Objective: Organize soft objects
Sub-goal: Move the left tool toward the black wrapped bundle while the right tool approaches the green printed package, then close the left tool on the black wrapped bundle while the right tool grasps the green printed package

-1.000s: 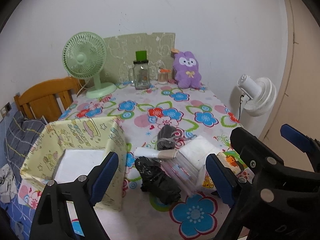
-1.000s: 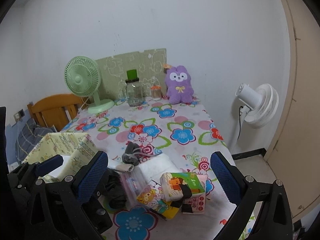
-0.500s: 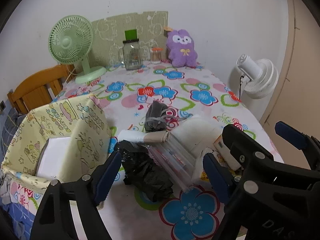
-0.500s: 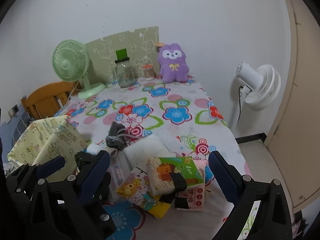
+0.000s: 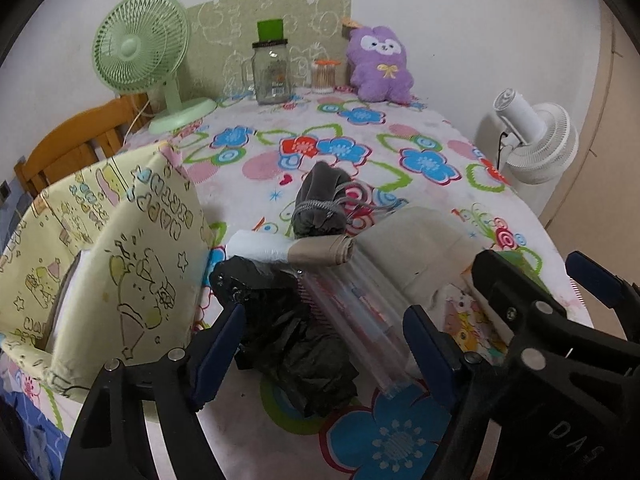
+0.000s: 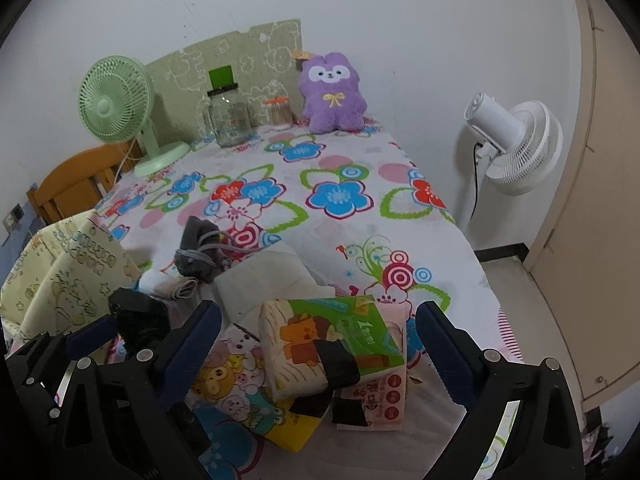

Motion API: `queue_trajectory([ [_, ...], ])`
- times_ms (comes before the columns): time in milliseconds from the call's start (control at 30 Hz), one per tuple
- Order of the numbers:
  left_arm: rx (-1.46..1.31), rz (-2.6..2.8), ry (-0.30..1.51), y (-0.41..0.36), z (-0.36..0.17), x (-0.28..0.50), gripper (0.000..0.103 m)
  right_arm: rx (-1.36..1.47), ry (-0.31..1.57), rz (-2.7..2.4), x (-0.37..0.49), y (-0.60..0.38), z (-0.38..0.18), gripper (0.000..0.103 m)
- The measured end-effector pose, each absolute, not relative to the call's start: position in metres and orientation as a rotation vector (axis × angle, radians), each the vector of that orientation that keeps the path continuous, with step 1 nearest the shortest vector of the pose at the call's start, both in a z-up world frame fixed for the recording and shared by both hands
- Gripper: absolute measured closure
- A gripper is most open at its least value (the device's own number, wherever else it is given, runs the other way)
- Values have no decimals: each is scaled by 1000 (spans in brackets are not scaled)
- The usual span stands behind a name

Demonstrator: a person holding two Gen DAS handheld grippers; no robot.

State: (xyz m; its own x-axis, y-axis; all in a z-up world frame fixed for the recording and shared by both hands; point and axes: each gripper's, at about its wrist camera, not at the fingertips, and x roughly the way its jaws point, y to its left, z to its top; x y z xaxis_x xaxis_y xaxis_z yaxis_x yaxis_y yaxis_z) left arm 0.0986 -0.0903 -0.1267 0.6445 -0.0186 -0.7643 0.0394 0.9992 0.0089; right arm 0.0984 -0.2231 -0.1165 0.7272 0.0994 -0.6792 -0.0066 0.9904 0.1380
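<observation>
A pile of soft items lies at the near edge of the flowered table. My left gripper [image 5: 324,332] is open above a crumpled black plastic bag [image 5: 296,344] and a clear plastic pack [image 5: 360,320]. Behind them lie a white and beige roll [image 5: 296,250], a grey drawstring pouch [image 5: 320,204] and a white soft pack [image 5: 416,248]. A yellow fabric storage box [image 5: 120,264] stands at the left. My right gripper [image 6: 320,344] is open above a green tissue pack [image 6: 328,344], a cartoon tissue pack [image 6: 240,396] and a pink tissue pack [image 6: 380,400].
At the table's back stand a green desk fan [image 5: 140,52], a glass jar [image 5: 272,72], a small swab jar [image 5: 324,76] and a purple plush rabbit [image 5: 380,64]. A wooden chair [image 5: 76,140] is at the left. A white floor fan [image 6: 516,140] stands right of the table.
Both grippers have moved forward and lower toward the pile, which now looks larger and nearer. Both stay open and nothing on the table has moved.
</observation>
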Motion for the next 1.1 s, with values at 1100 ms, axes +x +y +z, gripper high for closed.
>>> queue_trajectory([
  [1100,-25,21,934,-73,-140,95,47,104,774,90,108,-199,-115,29],
])
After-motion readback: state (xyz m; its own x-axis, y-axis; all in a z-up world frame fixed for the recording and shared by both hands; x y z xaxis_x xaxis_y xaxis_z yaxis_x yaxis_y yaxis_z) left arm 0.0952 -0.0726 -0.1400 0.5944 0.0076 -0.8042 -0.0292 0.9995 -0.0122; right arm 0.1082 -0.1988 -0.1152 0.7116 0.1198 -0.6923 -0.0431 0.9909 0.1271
